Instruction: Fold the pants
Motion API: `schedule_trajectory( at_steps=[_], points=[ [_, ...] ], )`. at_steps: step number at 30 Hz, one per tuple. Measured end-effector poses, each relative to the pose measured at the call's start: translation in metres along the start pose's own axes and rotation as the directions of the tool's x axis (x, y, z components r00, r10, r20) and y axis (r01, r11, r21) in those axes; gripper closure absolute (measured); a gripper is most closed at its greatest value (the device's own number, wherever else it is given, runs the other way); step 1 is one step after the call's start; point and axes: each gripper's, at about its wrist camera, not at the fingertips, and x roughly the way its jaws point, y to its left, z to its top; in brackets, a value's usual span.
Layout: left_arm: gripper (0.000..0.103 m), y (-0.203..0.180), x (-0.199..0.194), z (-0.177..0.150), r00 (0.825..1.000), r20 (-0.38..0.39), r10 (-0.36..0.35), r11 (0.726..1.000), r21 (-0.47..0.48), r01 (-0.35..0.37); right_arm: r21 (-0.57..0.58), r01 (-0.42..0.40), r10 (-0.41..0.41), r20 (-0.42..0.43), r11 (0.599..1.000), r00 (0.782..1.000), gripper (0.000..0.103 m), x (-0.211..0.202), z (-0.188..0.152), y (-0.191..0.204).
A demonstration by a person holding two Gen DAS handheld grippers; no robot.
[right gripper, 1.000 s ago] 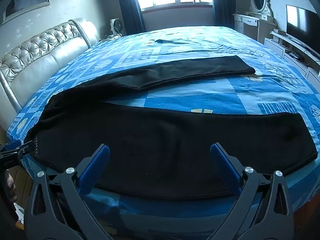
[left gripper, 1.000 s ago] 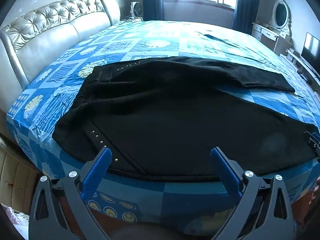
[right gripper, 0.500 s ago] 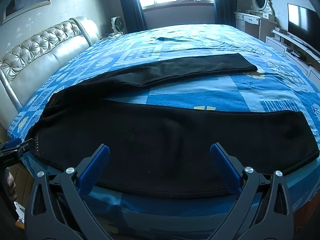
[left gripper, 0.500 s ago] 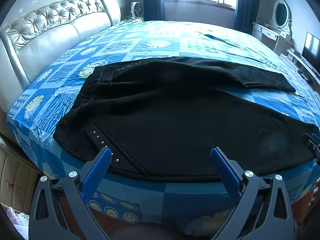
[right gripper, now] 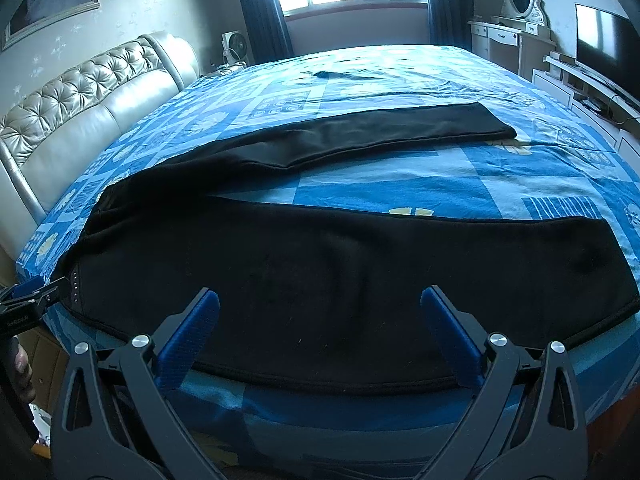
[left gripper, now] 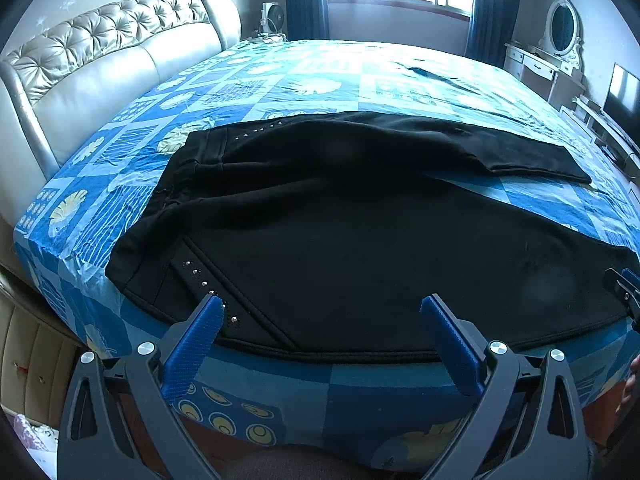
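Both claws hung with their blue-padded jaws spread wide and nothing between them: the left gripper (left gripper: 320, 312) sat just off the near bed edge by the studded waistband end, and the right gripper (right gripper: 320, 304) sat off the same edge farther toward the leg ends. Beneath them the wide bed with a blue patterned sheet (left gripper: 360, 76) filled most of both views, its far half bare apart from a small dark strip of cloth (right gripper: 340, 75) near the window side. To the left rose the tufted cream leather headboard (left gripper: 104, 64). Across the near half lay the black pants (left gripper: 360, 248), spread flat in a shallow V, waistband toward the headboard, one leg running along the near mattress edge with its seam right at the drop-off, the other leg (right gripper: 380, 132) angled away deeper onto the sheet. A wedge of open sheet showed between the two legs. Small silver studs (left gripper: 200, 278) lined the near pocket seam.
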Motion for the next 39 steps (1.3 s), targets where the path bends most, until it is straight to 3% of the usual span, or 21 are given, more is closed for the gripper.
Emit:
schedule_trajectory(
  at_steps=[39],
  points=[
    [0.004, -0.0014, 0.0010, -0.0017, 1.000, -0.008, -0.004, 1.000, 0.003, 0.004, -0.006, -0.003, 0.003, -0.009, 1.000, 1.000, 0.002, 0.0002, -0.0005, 0.0039]
  ],
)
